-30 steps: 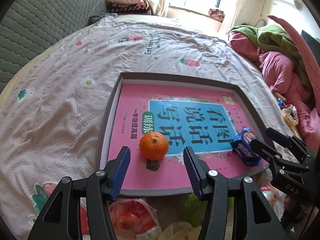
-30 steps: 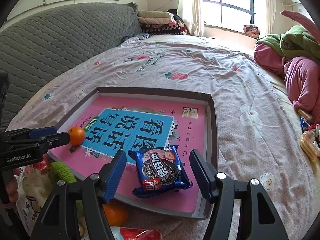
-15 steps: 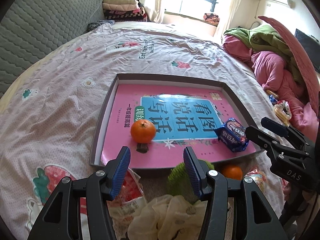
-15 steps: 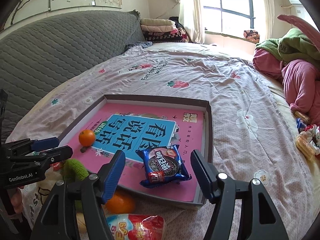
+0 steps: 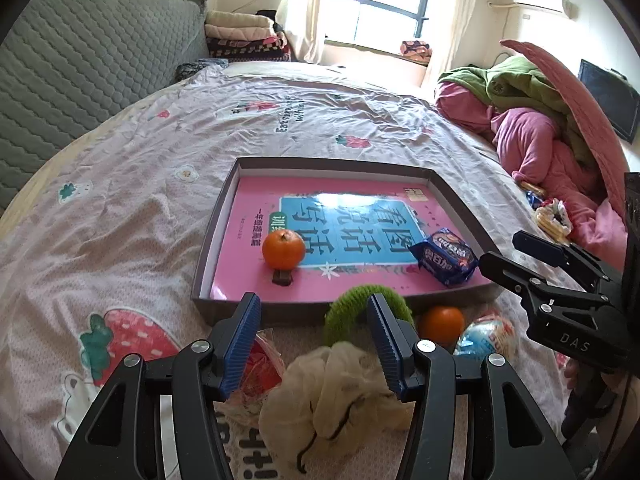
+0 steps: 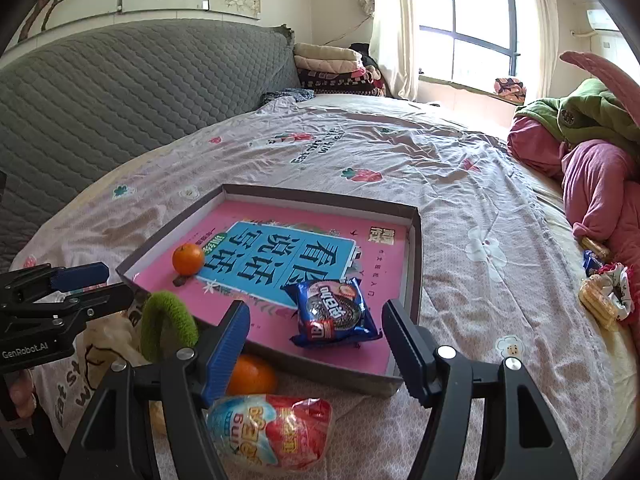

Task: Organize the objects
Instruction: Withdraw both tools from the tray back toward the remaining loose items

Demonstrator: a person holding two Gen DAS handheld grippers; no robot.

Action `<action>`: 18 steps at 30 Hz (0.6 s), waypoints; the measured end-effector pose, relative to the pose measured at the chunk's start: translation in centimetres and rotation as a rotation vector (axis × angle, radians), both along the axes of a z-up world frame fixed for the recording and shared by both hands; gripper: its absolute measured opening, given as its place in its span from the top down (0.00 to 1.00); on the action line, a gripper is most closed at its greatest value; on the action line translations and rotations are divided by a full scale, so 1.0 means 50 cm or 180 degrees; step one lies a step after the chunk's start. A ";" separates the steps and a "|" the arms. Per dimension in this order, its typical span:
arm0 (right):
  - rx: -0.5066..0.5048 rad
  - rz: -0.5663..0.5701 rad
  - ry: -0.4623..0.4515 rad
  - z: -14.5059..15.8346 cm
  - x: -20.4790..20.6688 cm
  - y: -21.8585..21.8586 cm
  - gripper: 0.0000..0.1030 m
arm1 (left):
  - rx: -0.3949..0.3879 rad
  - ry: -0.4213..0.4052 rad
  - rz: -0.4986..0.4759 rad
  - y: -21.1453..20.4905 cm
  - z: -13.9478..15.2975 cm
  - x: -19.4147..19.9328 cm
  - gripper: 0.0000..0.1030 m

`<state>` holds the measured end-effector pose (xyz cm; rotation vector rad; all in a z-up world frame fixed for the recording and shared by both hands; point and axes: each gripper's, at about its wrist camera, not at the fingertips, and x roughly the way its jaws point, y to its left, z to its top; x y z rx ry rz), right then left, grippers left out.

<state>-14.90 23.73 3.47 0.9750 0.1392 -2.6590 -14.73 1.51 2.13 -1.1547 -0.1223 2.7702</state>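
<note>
I hold a gripper in each hand above a bed [image 5: 168,168] covered by a pale floral sheet. My left gripper [image 5: 314,340] has its blue fingers [image 5: 240,340] apart with nothing between them. My right gripper [image 6: 316,340] also has its fingers apart and empty, gaping slightly wider than a second ago.

A shallow grey tray [image 5: 218,224] lined with a pink book cover lies on the bed. In it sit an orange [image 5: 283,249] near the left side and a blue cookie packet [image 6: 334,310] near the right front corner. Just outside the tray's near wall lie the things not yet sorted: a green fuzzy ring [image 6: 166,326], a second orange [image 5: 441,323], a red and blue snack bag [image 6: 272,430], a red packet [image 5: 260,368] and a cream mesh bundle [image 5: 340,392].

What could go wrong, as I judge it: the pile is crowded, so closing on one item may catch the mesh or the ring with it. The loose orange could roll off across the soft sheet if nudged. A low approach might knock the tray wall and shift what is inside.

Compared with a second ago, both grippers have pulled back from the tray, so the near pile now shows fully. The orange and cookie packet lie where they were.
</note>
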 end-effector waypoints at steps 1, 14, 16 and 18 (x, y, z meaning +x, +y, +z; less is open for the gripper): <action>0.0012 0.0009 0.0000 -0.001 0.003 -0.001 0.34 | -0.0007 0.0006 -0.0007 0.001 0.000 0.005 0.45; 0.0045 0.0087 -0.0069 -0.019 0.043 -0.013 0.34 | -0.0131 0.0008 -0.0161 0.022 -0.009 0.070 0.44; 0.0078 0.0102 -0.0074 -0.021 0.049 -0.017 0.34 | -0.0142 -0.0010 -0.0143 0.018 -0.018 0.078 0.44; 0.0096 0.0125 -0.0075 -0.023 0.054 -0.020 0.34 | -0.0129 -0.0045 -0.0149 0.012 -0.027 0.087 0.44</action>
